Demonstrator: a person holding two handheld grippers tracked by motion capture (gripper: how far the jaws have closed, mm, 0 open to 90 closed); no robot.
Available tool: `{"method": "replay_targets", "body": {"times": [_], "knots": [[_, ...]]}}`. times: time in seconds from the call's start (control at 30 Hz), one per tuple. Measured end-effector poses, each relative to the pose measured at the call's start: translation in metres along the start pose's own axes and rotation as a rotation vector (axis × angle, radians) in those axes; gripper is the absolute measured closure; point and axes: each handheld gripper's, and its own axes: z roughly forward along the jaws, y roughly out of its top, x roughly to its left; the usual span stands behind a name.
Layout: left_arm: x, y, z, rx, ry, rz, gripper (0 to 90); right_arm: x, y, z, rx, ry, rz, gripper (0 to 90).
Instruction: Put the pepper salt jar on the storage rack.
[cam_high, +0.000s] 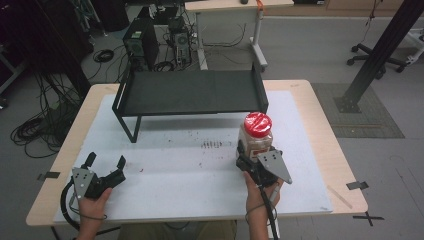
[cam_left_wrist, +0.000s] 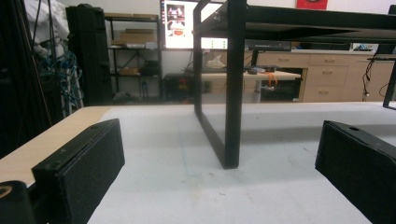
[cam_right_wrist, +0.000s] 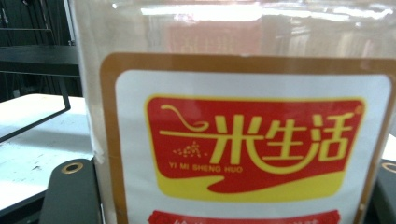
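Red-lidded, the clear plastic jar (cam_high: 257, 136) stands upright on the white mat (cam_high: 190, 170), just in front of the black shelf (cam_high: 190, 92), clamped between the right gripper's (cam_high: 254, 159) jaws, seemingly for lifting. Left gripper (cam_high: 106, 161) rests empty, jaws wide.

Clear glossy plastic jar (cam_high: 255, 142) with shiny red lid, matt black metal rack (cam_high: 190, 92), rough white board (cam_high: 190, 165) speckled, pale wood table (cam_high: 320, 125)
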Motion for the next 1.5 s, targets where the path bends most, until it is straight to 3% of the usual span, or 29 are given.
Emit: {"method": "replay_targets", "body": {"times": [0.3, 0.47, 0.87, 1.5], "knots": [[0.000, 0.000, 0.000, 0.000, -0.002, -0.001, 1.6, 0.000, 0.009, -0.005, 0.005, 0.011, -0.005, 25.0], [0.000, 0.000, 0.000, 0.000, -0.003, -0.001, 1.6, 0.001, 0.015, -0.009, 0.001, 0.023, 0.019, 25.0], [0.000, 0.000, 0.000, 0.001, -0.002, -0.001, 1.6, 0.002, 0.039, -0.015, -0.015, 0.041, 0.014, 24.9], [0.000, 0.000, 0.000, 0.000, -0.005, -0.003, 1.6, 0.009, 0.068, -0.008, -0.034, 0.066, 0.010, 24.9]]}}
